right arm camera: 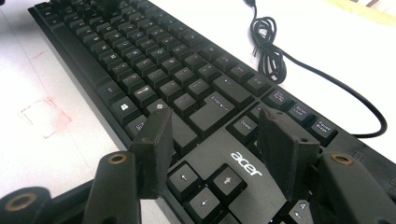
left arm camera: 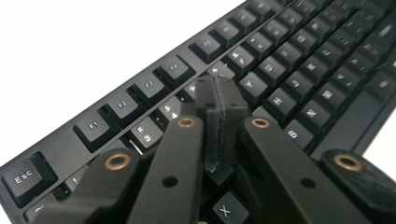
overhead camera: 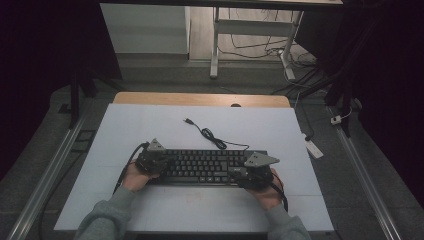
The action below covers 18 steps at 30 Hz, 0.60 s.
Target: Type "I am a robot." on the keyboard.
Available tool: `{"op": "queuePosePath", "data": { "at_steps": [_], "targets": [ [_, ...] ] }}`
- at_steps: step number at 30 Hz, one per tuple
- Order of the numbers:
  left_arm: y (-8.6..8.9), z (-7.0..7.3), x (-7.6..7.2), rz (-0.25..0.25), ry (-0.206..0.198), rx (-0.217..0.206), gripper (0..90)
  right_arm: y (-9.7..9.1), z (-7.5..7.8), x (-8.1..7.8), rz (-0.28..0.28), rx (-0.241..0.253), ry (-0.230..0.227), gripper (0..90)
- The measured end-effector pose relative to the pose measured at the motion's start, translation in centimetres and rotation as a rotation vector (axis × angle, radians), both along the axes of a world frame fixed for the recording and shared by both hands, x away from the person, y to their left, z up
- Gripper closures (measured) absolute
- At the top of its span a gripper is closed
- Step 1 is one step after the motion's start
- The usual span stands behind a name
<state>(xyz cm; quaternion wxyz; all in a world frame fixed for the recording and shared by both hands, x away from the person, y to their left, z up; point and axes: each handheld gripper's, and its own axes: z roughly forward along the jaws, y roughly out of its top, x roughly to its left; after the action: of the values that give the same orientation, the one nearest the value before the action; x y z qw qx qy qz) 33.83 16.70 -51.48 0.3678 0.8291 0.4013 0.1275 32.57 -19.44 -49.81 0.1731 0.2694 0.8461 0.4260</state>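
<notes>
Person's forearms enter from worktop's near edge. Left gripper (overhead camera: 159, 161) over keyboard (overhead camera: 202, 166) left end, jaws pressed together, nothing between, tips above number row. Right gripper (overhead camera: 239, 172) over right end, jaws spread wide above arrow keys, gripping nothing. Keyboard lies flat near near edge, long axis parallel to it. Cable (overhead camera: 212, 136) trails toward far edge; bare worktop (overhead camera: 150, 125) beyond and both sides.

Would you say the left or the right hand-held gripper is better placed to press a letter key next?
Left, probably: the left hand-held gripper is shut, hovering over the keyboard letter rows; the right hand-held gripper gapes above arrow keys.
</notes>
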Motion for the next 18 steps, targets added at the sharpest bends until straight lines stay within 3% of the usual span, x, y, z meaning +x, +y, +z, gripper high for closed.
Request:
{"op": "queuePosePath", "data": {
  "at_steps": [5,18],
  "targets": [
    [0.4,0.8,-0.5,0.004,-0.018,-0.036,74.9,0.0,0.0,0.0,-0.001,-0.001,0.003,45.7],
    [1.3,2.1,-2.2,0.0,-0.01,-0.086,33.2,-0.1,0.0,0.1,-0.003,-0.002,0.003,45.7]
  ]
}}
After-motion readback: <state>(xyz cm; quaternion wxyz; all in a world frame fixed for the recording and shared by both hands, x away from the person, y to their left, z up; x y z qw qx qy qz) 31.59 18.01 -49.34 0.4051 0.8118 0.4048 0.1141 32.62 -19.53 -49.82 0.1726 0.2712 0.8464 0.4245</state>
